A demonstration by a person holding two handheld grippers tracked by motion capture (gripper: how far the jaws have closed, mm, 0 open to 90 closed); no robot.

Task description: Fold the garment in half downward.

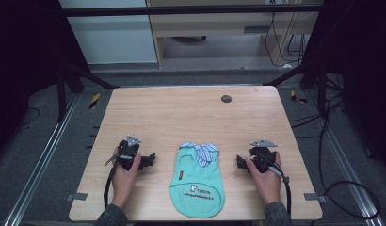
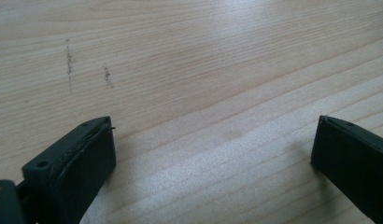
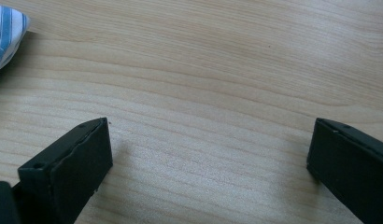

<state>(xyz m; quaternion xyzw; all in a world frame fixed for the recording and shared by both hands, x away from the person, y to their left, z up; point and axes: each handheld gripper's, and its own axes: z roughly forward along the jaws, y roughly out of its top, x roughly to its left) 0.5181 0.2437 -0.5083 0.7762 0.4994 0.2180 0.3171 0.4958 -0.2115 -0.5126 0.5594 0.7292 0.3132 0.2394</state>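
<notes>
Black hand-held gripper (image 1: 151, 159) pair, grey three-cornered plates, trailing black cables, grey knit sleeves.

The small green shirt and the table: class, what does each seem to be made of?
The small green shirt looks like soft knit cloth, matte and limp, with a striped woven collar. The table looks like pale wood or wood-look laminate, smooth and faintly glossy, with visible grain.

Dim surroundings; soft glare, slightly blurry wood grain.
</notes>
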